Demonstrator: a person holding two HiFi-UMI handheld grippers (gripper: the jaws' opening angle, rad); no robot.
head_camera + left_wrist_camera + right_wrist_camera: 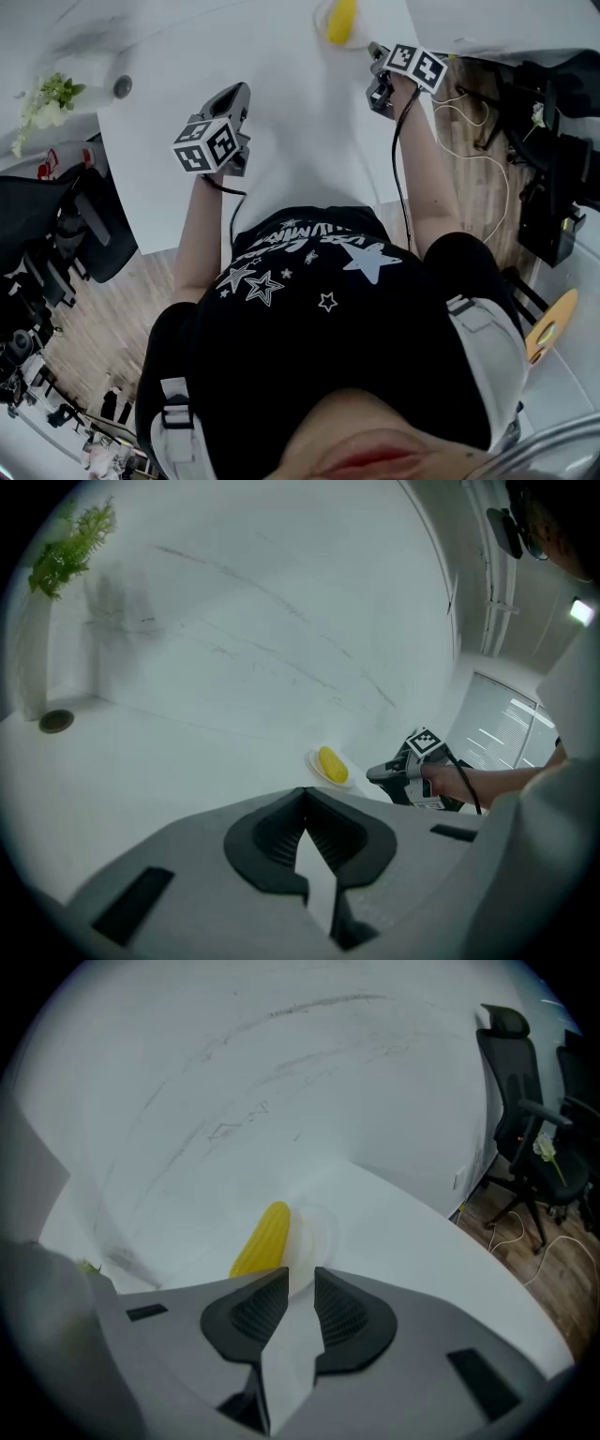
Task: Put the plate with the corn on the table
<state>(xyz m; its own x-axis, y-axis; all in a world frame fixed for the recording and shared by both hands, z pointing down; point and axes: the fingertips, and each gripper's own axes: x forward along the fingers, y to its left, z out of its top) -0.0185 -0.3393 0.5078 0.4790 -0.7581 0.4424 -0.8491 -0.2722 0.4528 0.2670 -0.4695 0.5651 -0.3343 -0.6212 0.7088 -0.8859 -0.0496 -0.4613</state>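
Your black shirt with white stars (319, 281) fills the lower middle of the head view, and both forearms reach up from it over the white table (281, 159).

Your left gripper (234, 94) hangs above the table at centre left. In its own view the two dark pads meet at the tips, clenched with nothing between them.

Your right gripper (376, 49) is at the upper right of the head view, pointing toward the top edge, with a black cable (398, 159) running back along your arm. In its own view the jaws stand slightly apart with a narrow gap, released and gripping nothing.

Just beyond those tips sits the white plate (314, 1227), resting flat on the table, with the yellow corn (262, 1241) lying on its left part. The near rim comes right up to the jaw tips, but you cannot tell whether it touches them. In the head view the plate is at the top centre, near the table's far edge.

A small green plant (47, 98) and a round grey disc (122, 86) are at the upper left, and black office chairs (525, 1119) stand on the wooden floor (553, 1269) at the right.
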